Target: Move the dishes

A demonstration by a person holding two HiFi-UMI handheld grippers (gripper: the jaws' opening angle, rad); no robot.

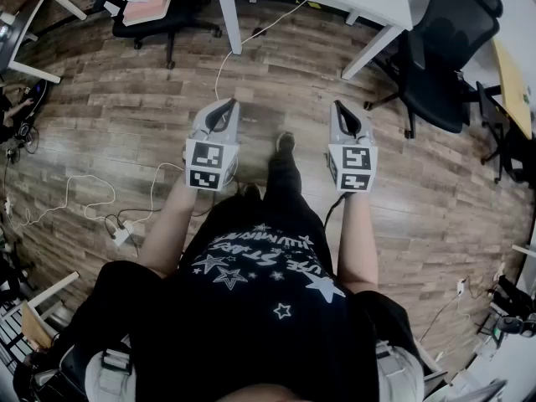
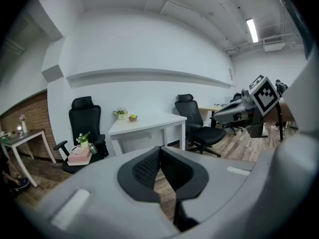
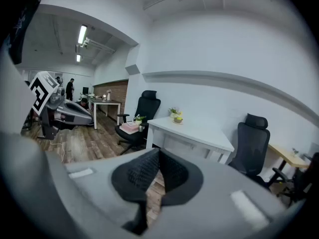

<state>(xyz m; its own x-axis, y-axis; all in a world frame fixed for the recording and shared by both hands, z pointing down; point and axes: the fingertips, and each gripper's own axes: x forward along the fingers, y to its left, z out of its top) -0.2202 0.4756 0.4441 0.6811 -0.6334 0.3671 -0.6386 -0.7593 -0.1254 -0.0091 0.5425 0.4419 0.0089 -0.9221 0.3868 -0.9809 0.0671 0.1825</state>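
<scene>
Tongs first: the left tongs and the right tongs are both sitting fully closed, tips pressed together and gripping nothing at all. Both are pointing a little downward over the wooden floor.

The dishes are looking a long way off. The only candidate showing is a small bowl with something yellowish in it. It's sitting beside a little potted plant toward the back of the white table, well apart from either pair of jaws. The right gripper view is picking up that same bowl on the tabletop.

Flanking the table, a black office chair is carrying a pink box on its seat at the left. Another black chair is standing at the right.

So the person is standing back in the open room, and by my reading the job is only at the approach. Next up, I'd say, is walking in to the table, opening one pair of jaws and lining it up on the bowl's rim.
</scene>
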